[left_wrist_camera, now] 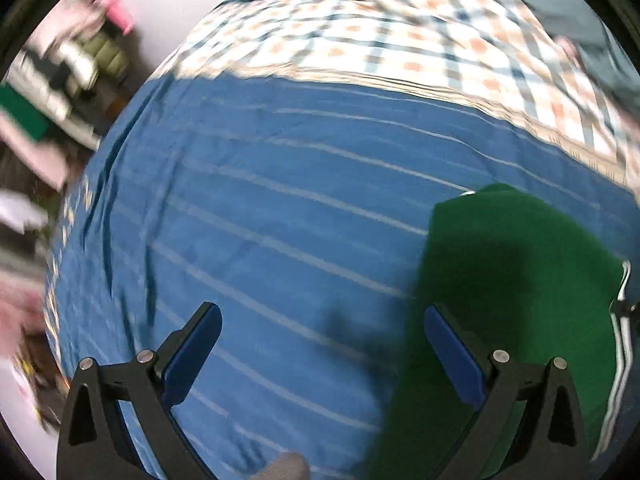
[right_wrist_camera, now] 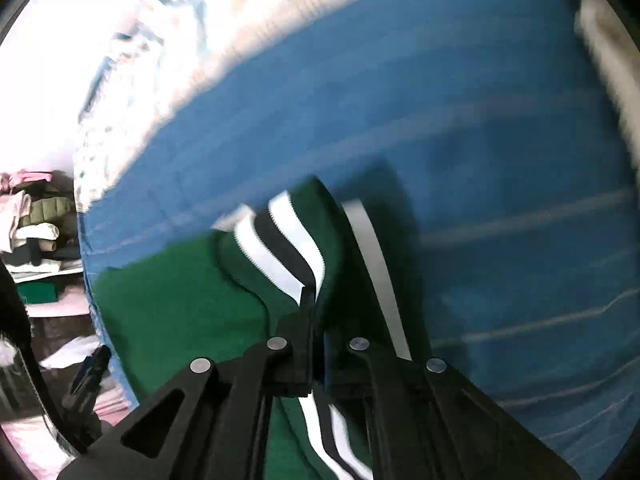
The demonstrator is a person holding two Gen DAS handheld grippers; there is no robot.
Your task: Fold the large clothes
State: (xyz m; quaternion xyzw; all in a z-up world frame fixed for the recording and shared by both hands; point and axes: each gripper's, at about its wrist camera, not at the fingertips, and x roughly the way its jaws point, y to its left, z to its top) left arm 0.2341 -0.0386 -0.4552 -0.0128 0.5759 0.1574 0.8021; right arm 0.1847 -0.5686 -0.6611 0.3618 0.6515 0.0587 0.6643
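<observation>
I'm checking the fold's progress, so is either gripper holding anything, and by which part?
The right gripper is shut on the green garment, pinching its black-and-white striped trim. The left gripper is open above the blue striped sheet, holding nothing.

- The green garment (left_wrist_camera: 516, 280) is dark green cloth with white and black stripes along one edge; it lies on a blue sheet with thin pale lines; in the left wrist view it spreads flat at the lower right, its striped edge running down the far right side
- In the right wrist view the garment (right_wrist_camera: 180, 296) has its striped edge lifted and curled over, pinched at the stripes; the rest lies flat to the left; the view is blurred
</observation>
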